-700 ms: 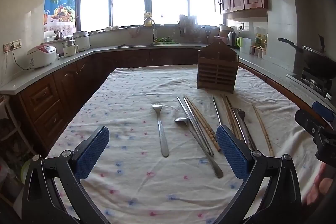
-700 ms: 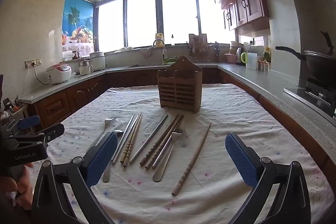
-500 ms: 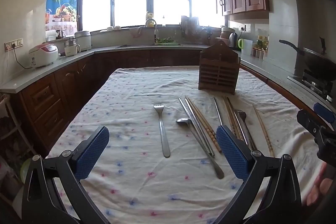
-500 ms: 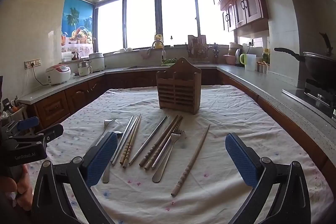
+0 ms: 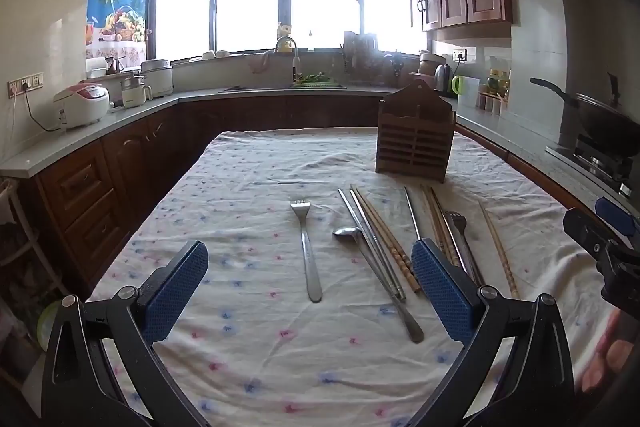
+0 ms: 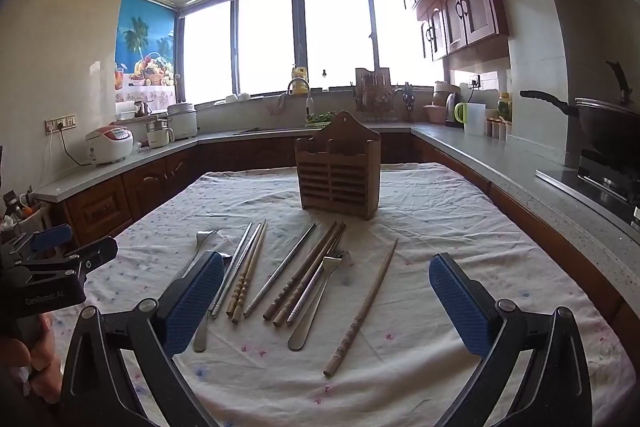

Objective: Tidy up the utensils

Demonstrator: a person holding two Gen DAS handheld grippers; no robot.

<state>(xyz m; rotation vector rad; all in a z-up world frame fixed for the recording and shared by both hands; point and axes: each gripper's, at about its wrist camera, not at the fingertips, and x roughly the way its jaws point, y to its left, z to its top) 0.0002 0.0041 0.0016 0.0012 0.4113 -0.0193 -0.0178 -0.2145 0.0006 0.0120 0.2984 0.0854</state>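
Observation:
Utensils lie in a loose row on the flowered tablecloth (image 5: 248, 187). A steel fork (image 5: 307, 251) lies apart at the left, then a spoon (image 5: 376, 279), steel and wooden chopsticks (image 5: 384, 243), a second fork (image 6: 320, 291) and a lone wooden chopstick (image 6: 366, 307). Behind them stands a slatted wooden utensil holder (image 5: 416, 137), also the holder (image 6: 338, 173) in the right wrist view. My left gripper (image 5: 310, 279) hovers open above the near end of the left fork. My right gripper (image 6: 326, 303) is open above the second fork and chopsticks. Neither holds anything.
Kitchen counters (image 5: 120, 111) wrap around the table on three sides. A rice cooker (image 5: 82, 105) sits at the left, a sink (image 5: 296, 83) under the window, a wok (image 6: 600, 123) on the stove at the right. Each gripper shows at the edge of the other's view.
Both views have tipped slightly upward, so the utensils sit a little lower in frame. Nothing on the table has moved, and both grippers stay open.

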